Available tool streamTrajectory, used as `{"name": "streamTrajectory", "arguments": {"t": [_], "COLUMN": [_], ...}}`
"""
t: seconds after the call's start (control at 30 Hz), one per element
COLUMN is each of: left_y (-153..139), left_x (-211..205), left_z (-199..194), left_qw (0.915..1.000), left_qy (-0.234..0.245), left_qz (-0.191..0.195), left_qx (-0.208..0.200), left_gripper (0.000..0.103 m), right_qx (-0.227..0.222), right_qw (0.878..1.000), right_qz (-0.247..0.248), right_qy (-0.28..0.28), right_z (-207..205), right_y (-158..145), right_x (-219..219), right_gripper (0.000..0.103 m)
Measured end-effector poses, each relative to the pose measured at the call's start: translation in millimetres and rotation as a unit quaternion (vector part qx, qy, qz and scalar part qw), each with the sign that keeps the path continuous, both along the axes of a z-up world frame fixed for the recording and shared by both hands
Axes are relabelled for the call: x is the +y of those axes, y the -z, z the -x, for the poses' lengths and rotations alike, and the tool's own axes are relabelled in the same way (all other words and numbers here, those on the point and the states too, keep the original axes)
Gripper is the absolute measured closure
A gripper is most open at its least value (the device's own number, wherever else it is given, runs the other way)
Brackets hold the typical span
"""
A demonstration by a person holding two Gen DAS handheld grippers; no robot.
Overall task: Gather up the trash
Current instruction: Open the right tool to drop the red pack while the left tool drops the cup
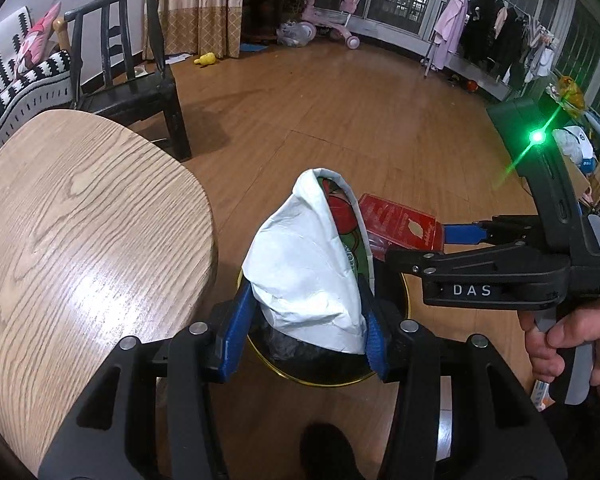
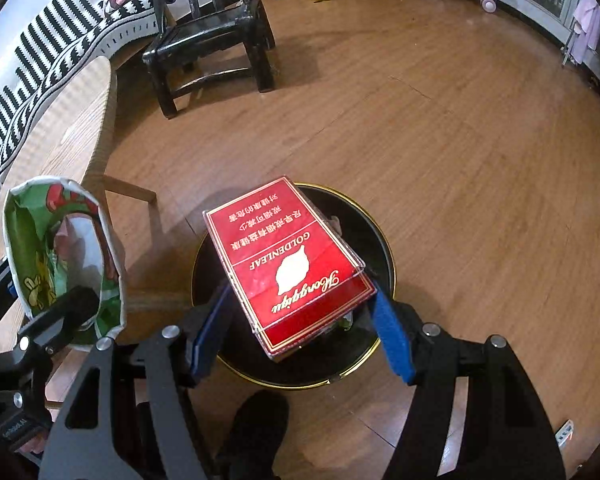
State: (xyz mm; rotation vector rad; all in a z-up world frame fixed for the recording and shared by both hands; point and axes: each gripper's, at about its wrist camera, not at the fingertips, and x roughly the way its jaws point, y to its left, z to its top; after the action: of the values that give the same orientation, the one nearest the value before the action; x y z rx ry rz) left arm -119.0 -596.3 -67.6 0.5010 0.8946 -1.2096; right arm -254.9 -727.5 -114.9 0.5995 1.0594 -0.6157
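Pretty much at the drop stage: left gripper (image 1: 304, 332) clamps the crumpled white wrapper (image 1: 308, 276) and right gripper (image 2: 300, 328) grips the red cigarette box (image 2: 288, 264), both over the black bin (image 2: 364, 232), which looks partly filled already, nothing dropped yet.

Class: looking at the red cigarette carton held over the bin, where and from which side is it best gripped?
Grip the red carton across its two long edges, near one short end, coming from that end. The flat parallel sides suit the right gripper pads, as held now above the bin.
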Motion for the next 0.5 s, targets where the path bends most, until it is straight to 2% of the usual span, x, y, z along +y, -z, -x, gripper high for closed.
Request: {"name": "streamTrajectory", "arguments": {"t": [0.1, 0.2, 0.5], "left_y": [0, 0, 4], "left_x": [-1, 0, -5], "left_z": [0, 2, 6], "left_qw": [1.0, 1.0, 1.0], "left_qy": [0.0, -0.001, 0.006], "left_qz": [0.0, -0.001, -0.004], "left_qx": [-0.001, 0.0, -0.001], "left_gripper": [0.055, 0.055, 0.055], "right_qx": [-0.008, -0.011, -0.014], "right_qw": [1.0, 1.0, 0.999], "right_qz": [-0.005, -0.001, 0.004], "right_qy": [0.001, 0.007, 0.032], "right_z": [2, 3, 12], "right_y": [-1, -3, -7], "right_x": [1, -1, -10], "right_gripper": [0.034, 0.027, 0.026]}}
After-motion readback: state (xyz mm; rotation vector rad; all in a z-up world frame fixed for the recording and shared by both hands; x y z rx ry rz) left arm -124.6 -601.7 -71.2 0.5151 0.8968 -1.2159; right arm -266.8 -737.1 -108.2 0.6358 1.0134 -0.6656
